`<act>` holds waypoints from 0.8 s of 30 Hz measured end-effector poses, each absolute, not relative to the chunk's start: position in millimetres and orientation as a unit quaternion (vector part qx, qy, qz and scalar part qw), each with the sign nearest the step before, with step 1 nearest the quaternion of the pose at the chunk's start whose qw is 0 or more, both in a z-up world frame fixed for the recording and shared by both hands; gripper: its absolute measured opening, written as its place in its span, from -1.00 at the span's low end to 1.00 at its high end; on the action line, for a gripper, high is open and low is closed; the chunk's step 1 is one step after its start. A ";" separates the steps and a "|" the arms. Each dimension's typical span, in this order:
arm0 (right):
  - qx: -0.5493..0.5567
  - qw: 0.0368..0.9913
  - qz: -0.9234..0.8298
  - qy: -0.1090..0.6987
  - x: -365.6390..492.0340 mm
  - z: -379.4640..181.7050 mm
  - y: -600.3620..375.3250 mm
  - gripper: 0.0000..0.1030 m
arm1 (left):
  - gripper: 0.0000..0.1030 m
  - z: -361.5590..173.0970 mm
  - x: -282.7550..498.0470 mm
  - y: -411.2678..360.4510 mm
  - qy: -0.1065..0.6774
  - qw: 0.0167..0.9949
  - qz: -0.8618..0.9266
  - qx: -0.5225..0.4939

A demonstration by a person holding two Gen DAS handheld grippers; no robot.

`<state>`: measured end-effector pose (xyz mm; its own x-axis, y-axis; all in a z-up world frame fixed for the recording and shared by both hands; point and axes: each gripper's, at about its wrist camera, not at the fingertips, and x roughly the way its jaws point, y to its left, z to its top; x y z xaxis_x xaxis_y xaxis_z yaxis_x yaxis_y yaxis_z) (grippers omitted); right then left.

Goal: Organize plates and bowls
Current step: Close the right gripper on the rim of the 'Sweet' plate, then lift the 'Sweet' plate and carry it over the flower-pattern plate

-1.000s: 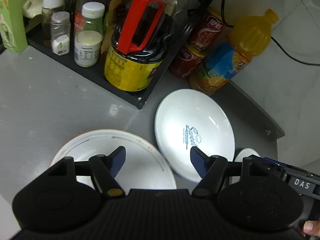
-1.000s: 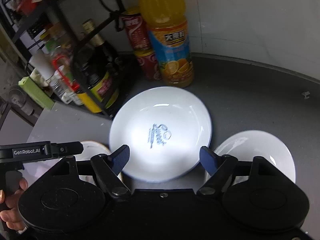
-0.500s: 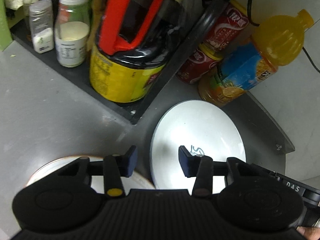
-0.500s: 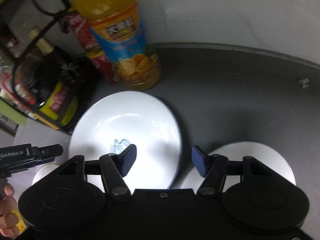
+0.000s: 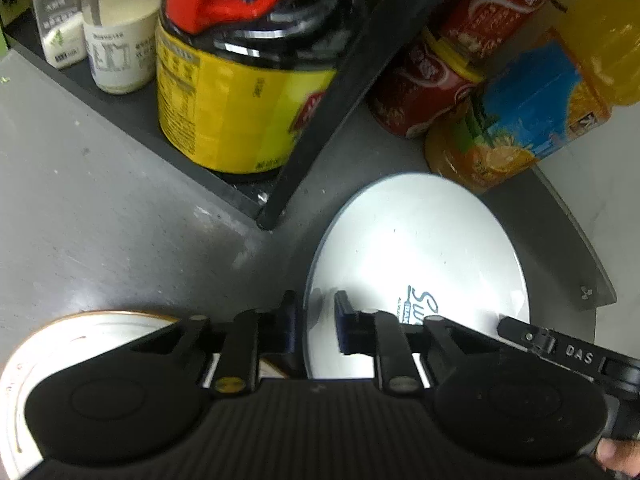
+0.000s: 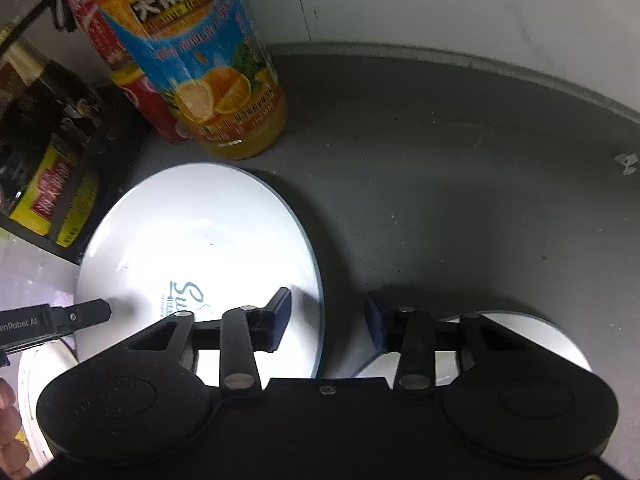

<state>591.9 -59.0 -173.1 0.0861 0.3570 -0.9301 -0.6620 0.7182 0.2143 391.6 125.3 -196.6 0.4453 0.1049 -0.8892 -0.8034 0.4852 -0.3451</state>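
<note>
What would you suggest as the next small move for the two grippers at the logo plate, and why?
Probably close the right gripper: its jaws straddle the right rim of the logo plate with a gap, while the left gripper looks nearly shut on the opposite rim. Then lift with both.

So in the last second your left tongs [image 5: 315,328] went from wide open to pinched on the left rim of the white plate [image 5: 420,256]. Your right tongs [image 6: 326,320] narrowed too and slid over to straddle its right rim, not clamped yet.
</note>
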 end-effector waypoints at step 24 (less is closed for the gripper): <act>-0.033 0.718 0.360 0.595 592.9 -155.6 -73.4 -0.81 | -0.79 -191.2 376.8 143.3 0.431 0.742 0.251 -0.449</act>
<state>592.9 -73.4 -155.6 0.0328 0.4773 -0.8781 -0.5551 0.7393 0.3811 376.8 143.3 -191.2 0.5025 -0.0152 -0.8644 -0.7586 0.4719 -0.4493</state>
